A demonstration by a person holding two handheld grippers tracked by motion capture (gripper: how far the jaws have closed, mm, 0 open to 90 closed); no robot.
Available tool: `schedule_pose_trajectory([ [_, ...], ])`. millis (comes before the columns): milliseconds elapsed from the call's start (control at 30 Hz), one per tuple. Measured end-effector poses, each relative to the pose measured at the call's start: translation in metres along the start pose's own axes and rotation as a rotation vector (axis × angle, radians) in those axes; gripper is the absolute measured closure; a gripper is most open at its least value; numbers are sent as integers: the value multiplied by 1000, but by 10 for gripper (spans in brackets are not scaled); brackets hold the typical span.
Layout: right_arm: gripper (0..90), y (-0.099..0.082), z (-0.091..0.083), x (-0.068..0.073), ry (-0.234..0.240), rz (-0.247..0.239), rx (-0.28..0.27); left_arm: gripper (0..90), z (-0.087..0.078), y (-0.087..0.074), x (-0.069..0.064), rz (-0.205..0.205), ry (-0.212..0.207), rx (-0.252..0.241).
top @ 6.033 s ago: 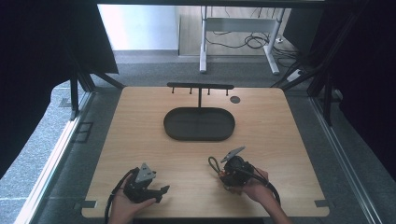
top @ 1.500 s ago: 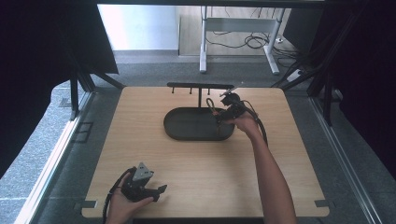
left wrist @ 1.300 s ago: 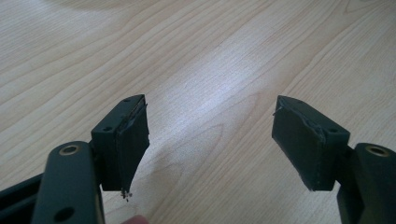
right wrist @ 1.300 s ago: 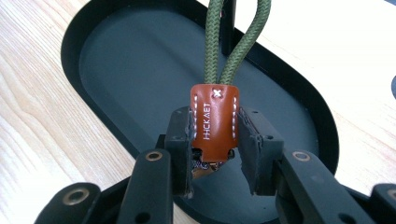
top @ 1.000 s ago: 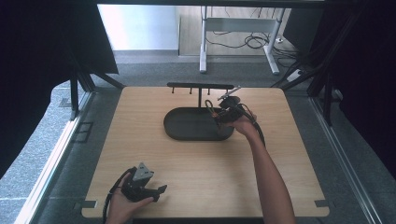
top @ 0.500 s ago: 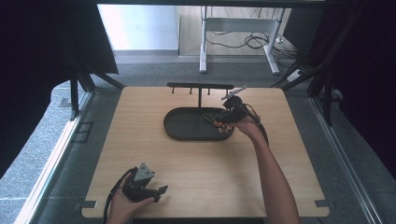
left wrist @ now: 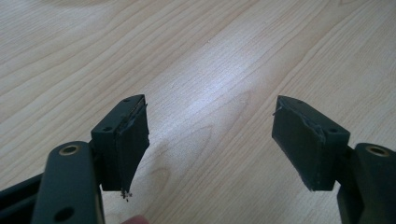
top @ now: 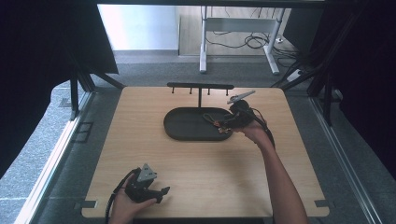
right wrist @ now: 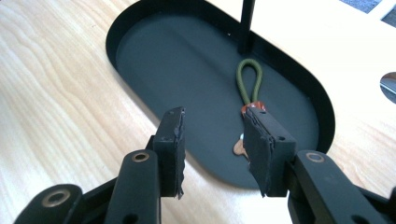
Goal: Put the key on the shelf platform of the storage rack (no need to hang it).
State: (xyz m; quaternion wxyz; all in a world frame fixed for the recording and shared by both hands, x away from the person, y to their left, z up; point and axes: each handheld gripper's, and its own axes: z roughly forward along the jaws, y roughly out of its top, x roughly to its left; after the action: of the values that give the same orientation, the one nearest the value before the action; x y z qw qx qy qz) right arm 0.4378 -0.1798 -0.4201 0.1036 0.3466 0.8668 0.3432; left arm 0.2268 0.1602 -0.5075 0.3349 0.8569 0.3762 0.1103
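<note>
Olive cord loop [right wrist: 248,80] lies lengthwise in the black tray [right wrist: 140,28], pointing at its post; right gripper [right wrist: 212,140] jaws released.

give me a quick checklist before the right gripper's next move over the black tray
1. Right gripper jaws apart, nothing pinched: ok; they have just been opening.
2. Green cord loop lies flat inside the black tray: ok.
3. Loop clear of the right gripper's pads: cannot tell, the right pad hides its lower end.
4. Loop apart from the tray's upright post: ok.
5. Left gripper open with bare table between its jaws: ok.
6. Hooks on the rack bar free: ok.
</note>
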Motion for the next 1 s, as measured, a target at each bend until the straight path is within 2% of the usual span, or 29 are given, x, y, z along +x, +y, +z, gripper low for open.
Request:
schedule_pose_trajectory([
  [300, 593, -25, -17, 7, 44, 4, -18, 278, 3, 2, -4, 17, -4, 11],
  [467, 594, -44, -28, 9, 60, 23, -40, 278, 5, 2, -6, 19, -5, 15],
  [833, 562, -75, -37, 17, 76, 30, -48, 278, 8, 3, -9, 29, -7, 23],
  [933, 548, -94, -39, 19, 82, 45, -51, 278, 7, 3, -9, 28, -6, 20],
  [967, 548, -94, -39, 19, 82, 45, -51, 278, 7, 3, -9, 26, -5, 19],
  [1000, 544, -105, -40, 20, 82, 58, -56, 278, 7, 3, -9, 28, -4, 19],
])
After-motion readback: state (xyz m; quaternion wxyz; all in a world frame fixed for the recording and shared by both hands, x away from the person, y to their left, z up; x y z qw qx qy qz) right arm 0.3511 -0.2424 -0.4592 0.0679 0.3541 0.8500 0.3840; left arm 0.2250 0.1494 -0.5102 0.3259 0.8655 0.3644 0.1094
